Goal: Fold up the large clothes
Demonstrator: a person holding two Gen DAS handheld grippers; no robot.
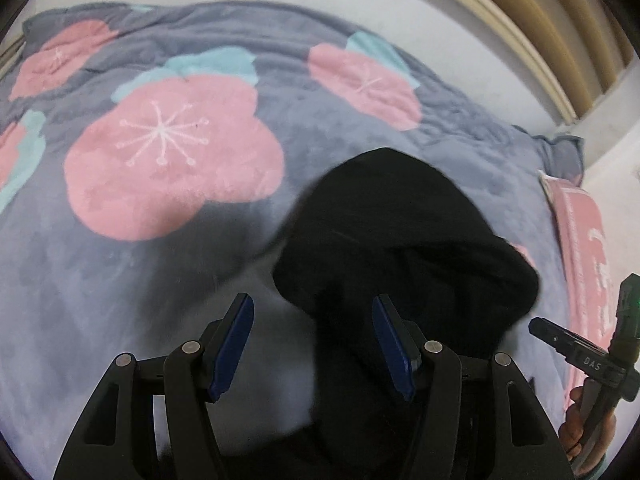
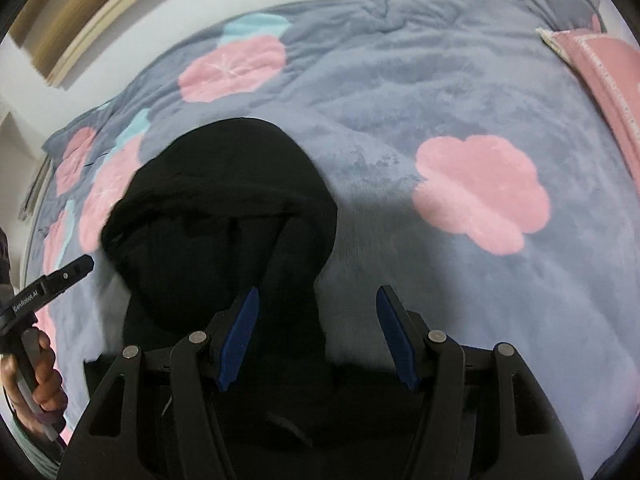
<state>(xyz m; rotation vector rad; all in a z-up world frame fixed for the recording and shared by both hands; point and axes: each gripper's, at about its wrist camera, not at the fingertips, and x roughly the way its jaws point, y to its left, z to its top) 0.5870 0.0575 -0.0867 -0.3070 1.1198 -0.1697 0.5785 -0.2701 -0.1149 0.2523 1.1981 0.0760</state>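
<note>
- Grey fleece, printed with pink and teal blossoms, covers the whole work surface: a blanket (image 1: 304, 152) spread flat across what looks like a bed.
- At the left of the scene, the left gripper (image 1: 313, 346) hangs above the blanket with its blue pads spread wide and nothing pinched between them; black cloth passes under the inner pad, but the jaws are released.
- In the middle lies the black garment (image 2: 224, 216), a hooded top as far as can be told. Its hood points away from the person and sits rumpled, and the body runs back beneath both tools and out of sight.
- To the right, the right gripper (image 2: 317, 336) is likewise wide apart and empty, hovering over bare blanket just beside the garment's edge.
- At the far right edge a pink cloth (image 2: 612, 80) rests on the blanket, well apart from the garment.
- Progress, as a judgement: the garment appears laid out but not neatly folded. No crisp fold line shows, and most of it is hidden, so how much is done is uncertain. Sleeves, body and hood likely remain.
</note>
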